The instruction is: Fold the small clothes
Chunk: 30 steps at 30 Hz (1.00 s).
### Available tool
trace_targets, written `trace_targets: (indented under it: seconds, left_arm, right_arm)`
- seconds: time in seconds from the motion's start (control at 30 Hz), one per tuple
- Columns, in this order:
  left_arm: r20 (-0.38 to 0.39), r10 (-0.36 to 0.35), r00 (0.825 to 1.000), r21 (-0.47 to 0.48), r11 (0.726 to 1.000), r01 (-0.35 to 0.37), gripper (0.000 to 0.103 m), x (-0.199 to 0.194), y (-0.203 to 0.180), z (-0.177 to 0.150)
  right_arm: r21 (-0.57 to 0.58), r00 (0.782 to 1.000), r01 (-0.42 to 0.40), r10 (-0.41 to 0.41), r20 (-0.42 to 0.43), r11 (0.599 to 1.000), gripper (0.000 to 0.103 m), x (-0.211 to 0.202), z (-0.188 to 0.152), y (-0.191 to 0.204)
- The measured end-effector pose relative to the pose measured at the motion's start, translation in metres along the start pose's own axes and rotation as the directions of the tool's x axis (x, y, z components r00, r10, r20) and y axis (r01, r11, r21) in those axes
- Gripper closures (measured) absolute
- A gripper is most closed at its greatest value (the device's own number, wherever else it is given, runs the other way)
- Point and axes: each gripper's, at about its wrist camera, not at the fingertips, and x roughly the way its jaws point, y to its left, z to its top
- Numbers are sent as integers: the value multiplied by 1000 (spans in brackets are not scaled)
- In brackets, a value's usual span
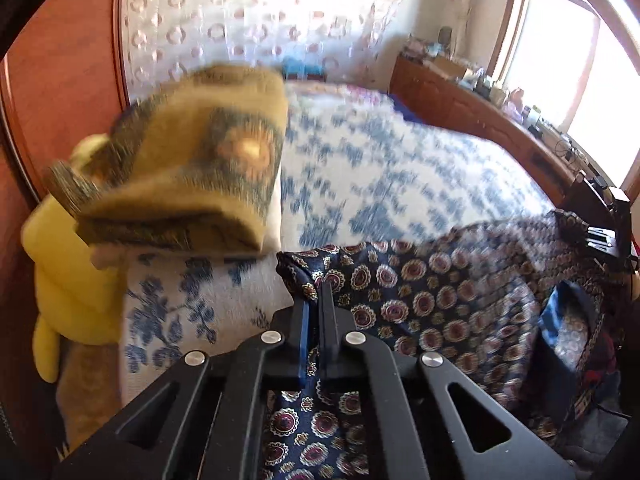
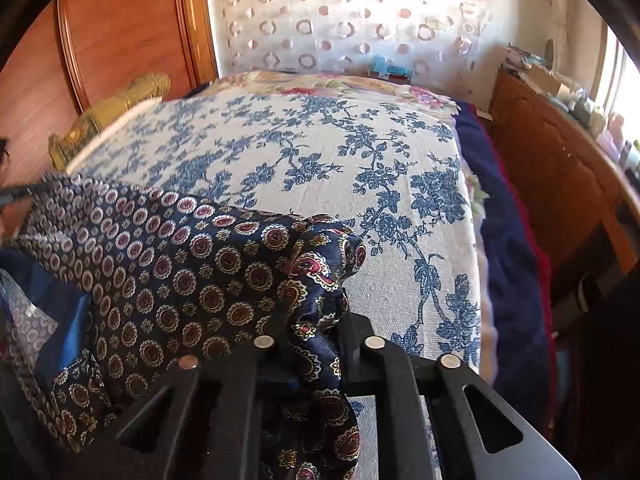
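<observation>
Right fingers: hidden under the bunched dark patterned cloth.
Cloth: cut off by the bottom edge in both views.
Yellow-brown blanket: blurred, its pattern smeared.
Things on the wooden shelf: too small to tell.
Bed cover: blurred in the left view.

One patterned navy garment, two tools, one floral bedspread, one yellow blanket.
</observation>
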Motion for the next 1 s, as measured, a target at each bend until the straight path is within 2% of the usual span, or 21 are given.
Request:
trace_targets:
  seconds: [0.1, 0.23, 0.4, 0.5, 0.6, 0.7, 0.8, 0.87, 0.9, 0.93, 0.97, 1.0]
  left_arm:
    - [80, -6, 997, 5, 1000, 6, 99, -33, -6, 6]
    - [202, -17, 979, 19, 1000, 14, 99, -79, -16, 18]
    - [343, -20, 939, 28, 1000, 11, 99, -130, -25, 44]
    - [405, 3, 914, 38, 999, -20, 99, -149, -24, 76]
    - [430, 34, 902, 31, 998, -52, 99, -149, -17, 120]
    - [437, 100, 894, 25, 992, -123, 99, -134, -8, 153]
    - [412, 131, 902, 15, 989, -150, 99, -102, 4, 181]
    - [374, 145, 916, 10, 987, -160, 99, -75, 11, 188]
    - [342, 163, 926, 5, 984, -176, 92, -61, 14, 190]
    - [309, 180, 934, 3, 982, -190, 88, -45, 19, 191]
    - [283, 184, 941, 4, 981, -193, 77, -34, 22, 190]
    - [266, 181, 947, 7, 982, -189, 62, -26, 23, 187]
  right_arm:
    - [9, 999, -8, 8, 40, 1000, 94, -17, 4, 3]
    - [14, 984, -28, 25, 176, 999, 95, -69, 15, 6]
    - [-26, 939, 17, -7, 343, 1000, 95, -143, 36, 17]
    - [-58, 910, 51, -23, 414, 997, 95, -178, 59, 18]
    - [-75, 889, 86, -43, 457, 993, 95, -197, 94, 12]
    - [-77, 883, 137, -86, 462, 988, 95, -189, 131, 4]
    - [-54, 889, 158, -119, 443, 986, 95, -158, 164, -5]
    - [-16, 903, 162, -141, 405, 987, 94, -126, 185, -10]
    - [9, 915, 166, -157, 372, 986, 89, -105, 193, -15]
    - [21, 928, 159, -157, 339, 987, 75, -87, 197, -11]
    - [39, 940, 159, -164, 299, 986, 67, -69, 202, -12]
    - [59, 948, 164, -174, 267, 985, 52, -52, 203, -15]
